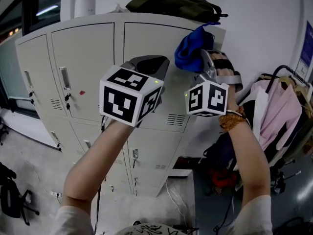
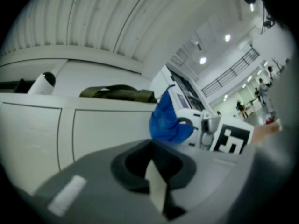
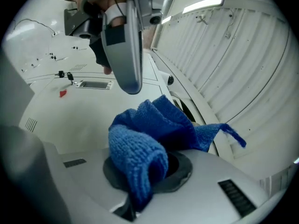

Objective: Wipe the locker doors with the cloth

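R gripper (image 1: 206, 62) pinches blue cloth (image 1: 191, 50) by locker door (image 1: 146, 38); L gripper (image 1: 149, 62) closed, empty

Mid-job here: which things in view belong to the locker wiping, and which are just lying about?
Job in hand:
- blue knitted cloth, clamped in the right hand-held gripper
- pale grey metal locker doors

Lying about:
- dark olive bag on the locker top
- white cylinder with black cap beside it
- pink garment hanging at right
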Demonstrator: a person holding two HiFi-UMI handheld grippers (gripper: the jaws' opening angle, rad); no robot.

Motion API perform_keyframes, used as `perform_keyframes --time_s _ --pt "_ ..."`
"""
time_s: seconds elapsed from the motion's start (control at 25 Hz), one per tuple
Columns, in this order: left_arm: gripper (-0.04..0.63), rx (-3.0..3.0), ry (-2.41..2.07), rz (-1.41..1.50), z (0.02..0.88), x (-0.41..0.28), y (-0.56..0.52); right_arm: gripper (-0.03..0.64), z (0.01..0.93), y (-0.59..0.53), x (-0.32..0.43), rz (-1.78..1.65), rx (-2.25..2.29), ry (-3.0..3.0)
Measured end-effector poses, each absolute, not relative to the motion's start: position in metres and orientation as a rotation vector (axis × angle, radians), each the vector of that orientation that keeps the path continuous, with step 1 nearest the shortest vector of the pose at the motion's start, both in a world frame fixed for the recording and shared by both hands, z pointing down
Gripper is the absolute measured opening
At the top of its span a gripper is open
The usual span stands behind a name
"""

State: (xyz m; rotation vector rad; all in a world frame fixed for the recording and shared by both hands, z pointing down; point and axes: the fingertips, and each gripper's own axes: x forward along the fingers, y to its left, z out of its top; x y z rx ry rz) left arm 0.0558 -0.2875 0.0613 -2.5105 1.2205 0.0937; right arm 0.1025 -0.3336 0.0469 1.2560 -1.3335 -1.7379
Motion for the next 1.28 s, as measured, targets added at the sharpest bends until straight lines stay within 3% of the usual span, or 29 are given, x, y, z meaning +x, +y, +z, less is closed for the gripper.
perform_keyframes --time_s 0.36,0.84,1.28 --pt "0.003 -2.495 1.236 0.09 0.057 0.036 -0.29 0.034 0.021 -0.331 0.097 -1.695 1.345 -1.452" --pt "0.003 -2.534 1.314 0.018 0.116 0.008 -0.302 0.034 0.132 -0.333 0.06 -1.63 1.29 -1.558" --pt "0.003 -2.564 1.351 0.029 0.157 0.001 -0.289 0.034 0.154 -0.293 0.064 -1.39 1.358 -2.011"
